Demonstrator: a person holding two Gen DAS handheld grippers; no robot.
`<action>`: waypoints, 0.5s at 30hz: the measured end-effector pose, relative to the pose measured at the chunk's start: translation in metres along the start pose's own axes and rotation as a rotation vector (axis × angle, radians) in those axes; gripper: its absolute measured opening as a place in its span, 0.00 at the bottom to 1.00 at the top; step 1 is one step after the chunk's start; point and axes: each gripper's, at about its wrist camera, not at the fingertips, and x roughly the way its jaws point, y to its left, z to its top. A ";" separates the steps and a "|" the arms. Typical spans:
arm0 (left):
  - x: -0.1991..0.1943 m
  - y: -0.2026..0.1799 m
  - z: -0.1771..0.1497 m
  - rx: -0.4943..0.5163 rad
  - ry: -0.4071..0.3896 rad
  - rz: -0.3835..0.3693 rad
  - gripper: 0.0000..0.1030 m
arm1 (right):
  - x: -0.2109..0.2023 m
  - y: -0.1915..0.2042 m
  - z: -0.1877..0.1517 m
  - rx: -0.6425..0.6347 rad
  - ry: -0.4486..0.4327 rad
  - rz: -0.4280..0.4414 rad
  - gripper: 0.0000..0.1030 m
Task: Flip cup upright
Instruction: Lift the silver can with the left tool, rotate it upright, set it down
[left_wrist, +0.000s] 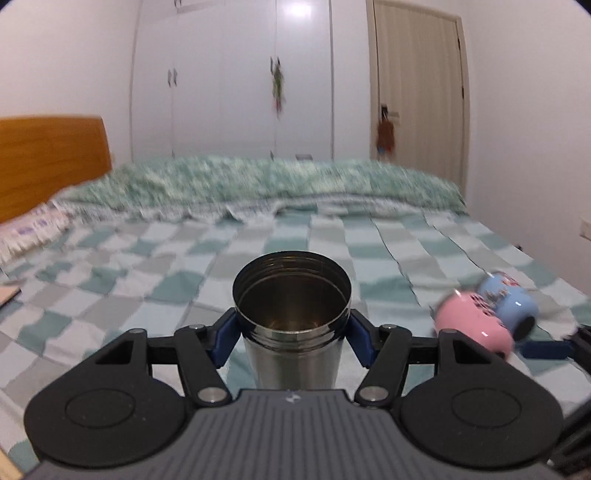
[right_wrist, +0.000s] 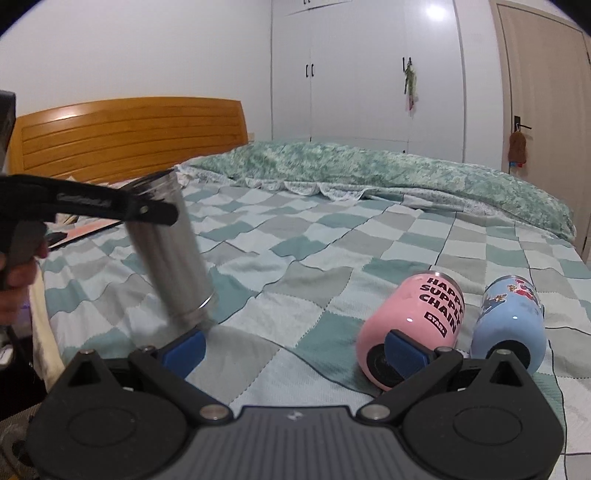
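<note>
Blue pads (left_wrist: 225, 338) of the left gripper (left_wrist: 291, 332) were clamped below the steel cup's (left_wrist: 291, 317) rim, mouth up, tilted above the bed (right_wrist: 295, 288). Right gripper (right_wrist: 295, 350) jaws were spread, empty. Soft bedding could topple it if released tilted.

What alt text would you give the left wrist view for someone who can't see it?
The left gripper clamps a steel cup near its rim, open mouth up, over a checkered bedspread. At right, a pink cup and a blue cup lie on their sides, touching. White wardrobe doors stand behind.
</note>
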 end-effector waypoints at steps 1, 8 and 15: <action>0.003 -0.003 -0.002 0.009 -0.012 0.023 0.61 | 0.000 0.001 -0.001 -0.001 -0.003 -0.005 1.00; 0.020 -0.009 -0.019 0.007 -0.010 0.016 0.61 | 0.004 0.000 -0.004 -0.002 -0.010 -0.032 1.00; 0.023 -0.005 -0.026 -0.002 -0.009 0.008 0.61 | 0.010 -0.002 -0.008 0.001 0.001 -0.040 1.00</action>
